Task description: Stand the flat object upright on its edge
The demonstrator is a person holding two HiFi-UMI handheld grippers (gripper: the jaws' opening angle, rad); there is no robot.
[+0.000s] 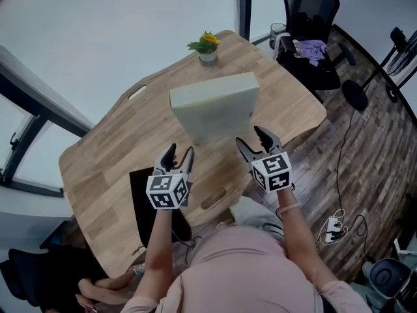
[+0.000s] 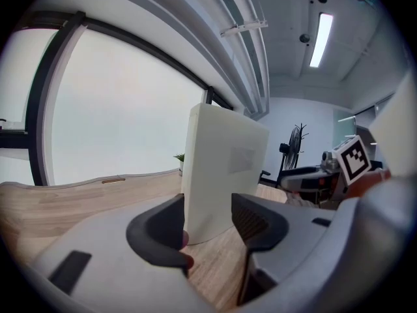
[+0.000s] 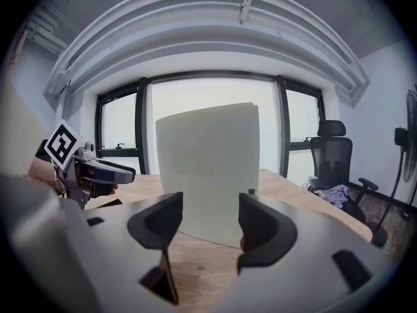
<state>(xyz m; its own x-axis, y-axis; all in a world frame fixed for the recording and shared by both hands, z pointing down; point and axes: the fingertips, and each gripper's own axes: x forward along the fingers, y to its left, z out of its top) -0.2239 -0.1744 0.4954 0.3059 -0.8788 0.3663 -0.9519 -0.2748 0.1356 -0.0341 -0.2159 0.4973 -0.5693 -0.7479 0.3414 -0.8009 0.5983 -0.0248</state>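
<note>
Standing upright on table (image 1: 117, 142): flat slab (image 1: 215, 106); plant (image 1: 205, 42) in pot (image 1: 208, 56); left tool (image 1: 181, 150), right tool (image 1: 249, 135) wide, empty.

office: swivel chair (image 1: 311, 13), wooden desk (image 1: 117, 150)

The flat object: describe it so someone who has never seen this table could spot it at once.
Start at the light wooden table. Near its middle, on the near side of the small potted plant, stands the flat object, a thick pale slab. It alone stands upright on its edge, while the black sheet at the table's near edge lies flat.
</note>
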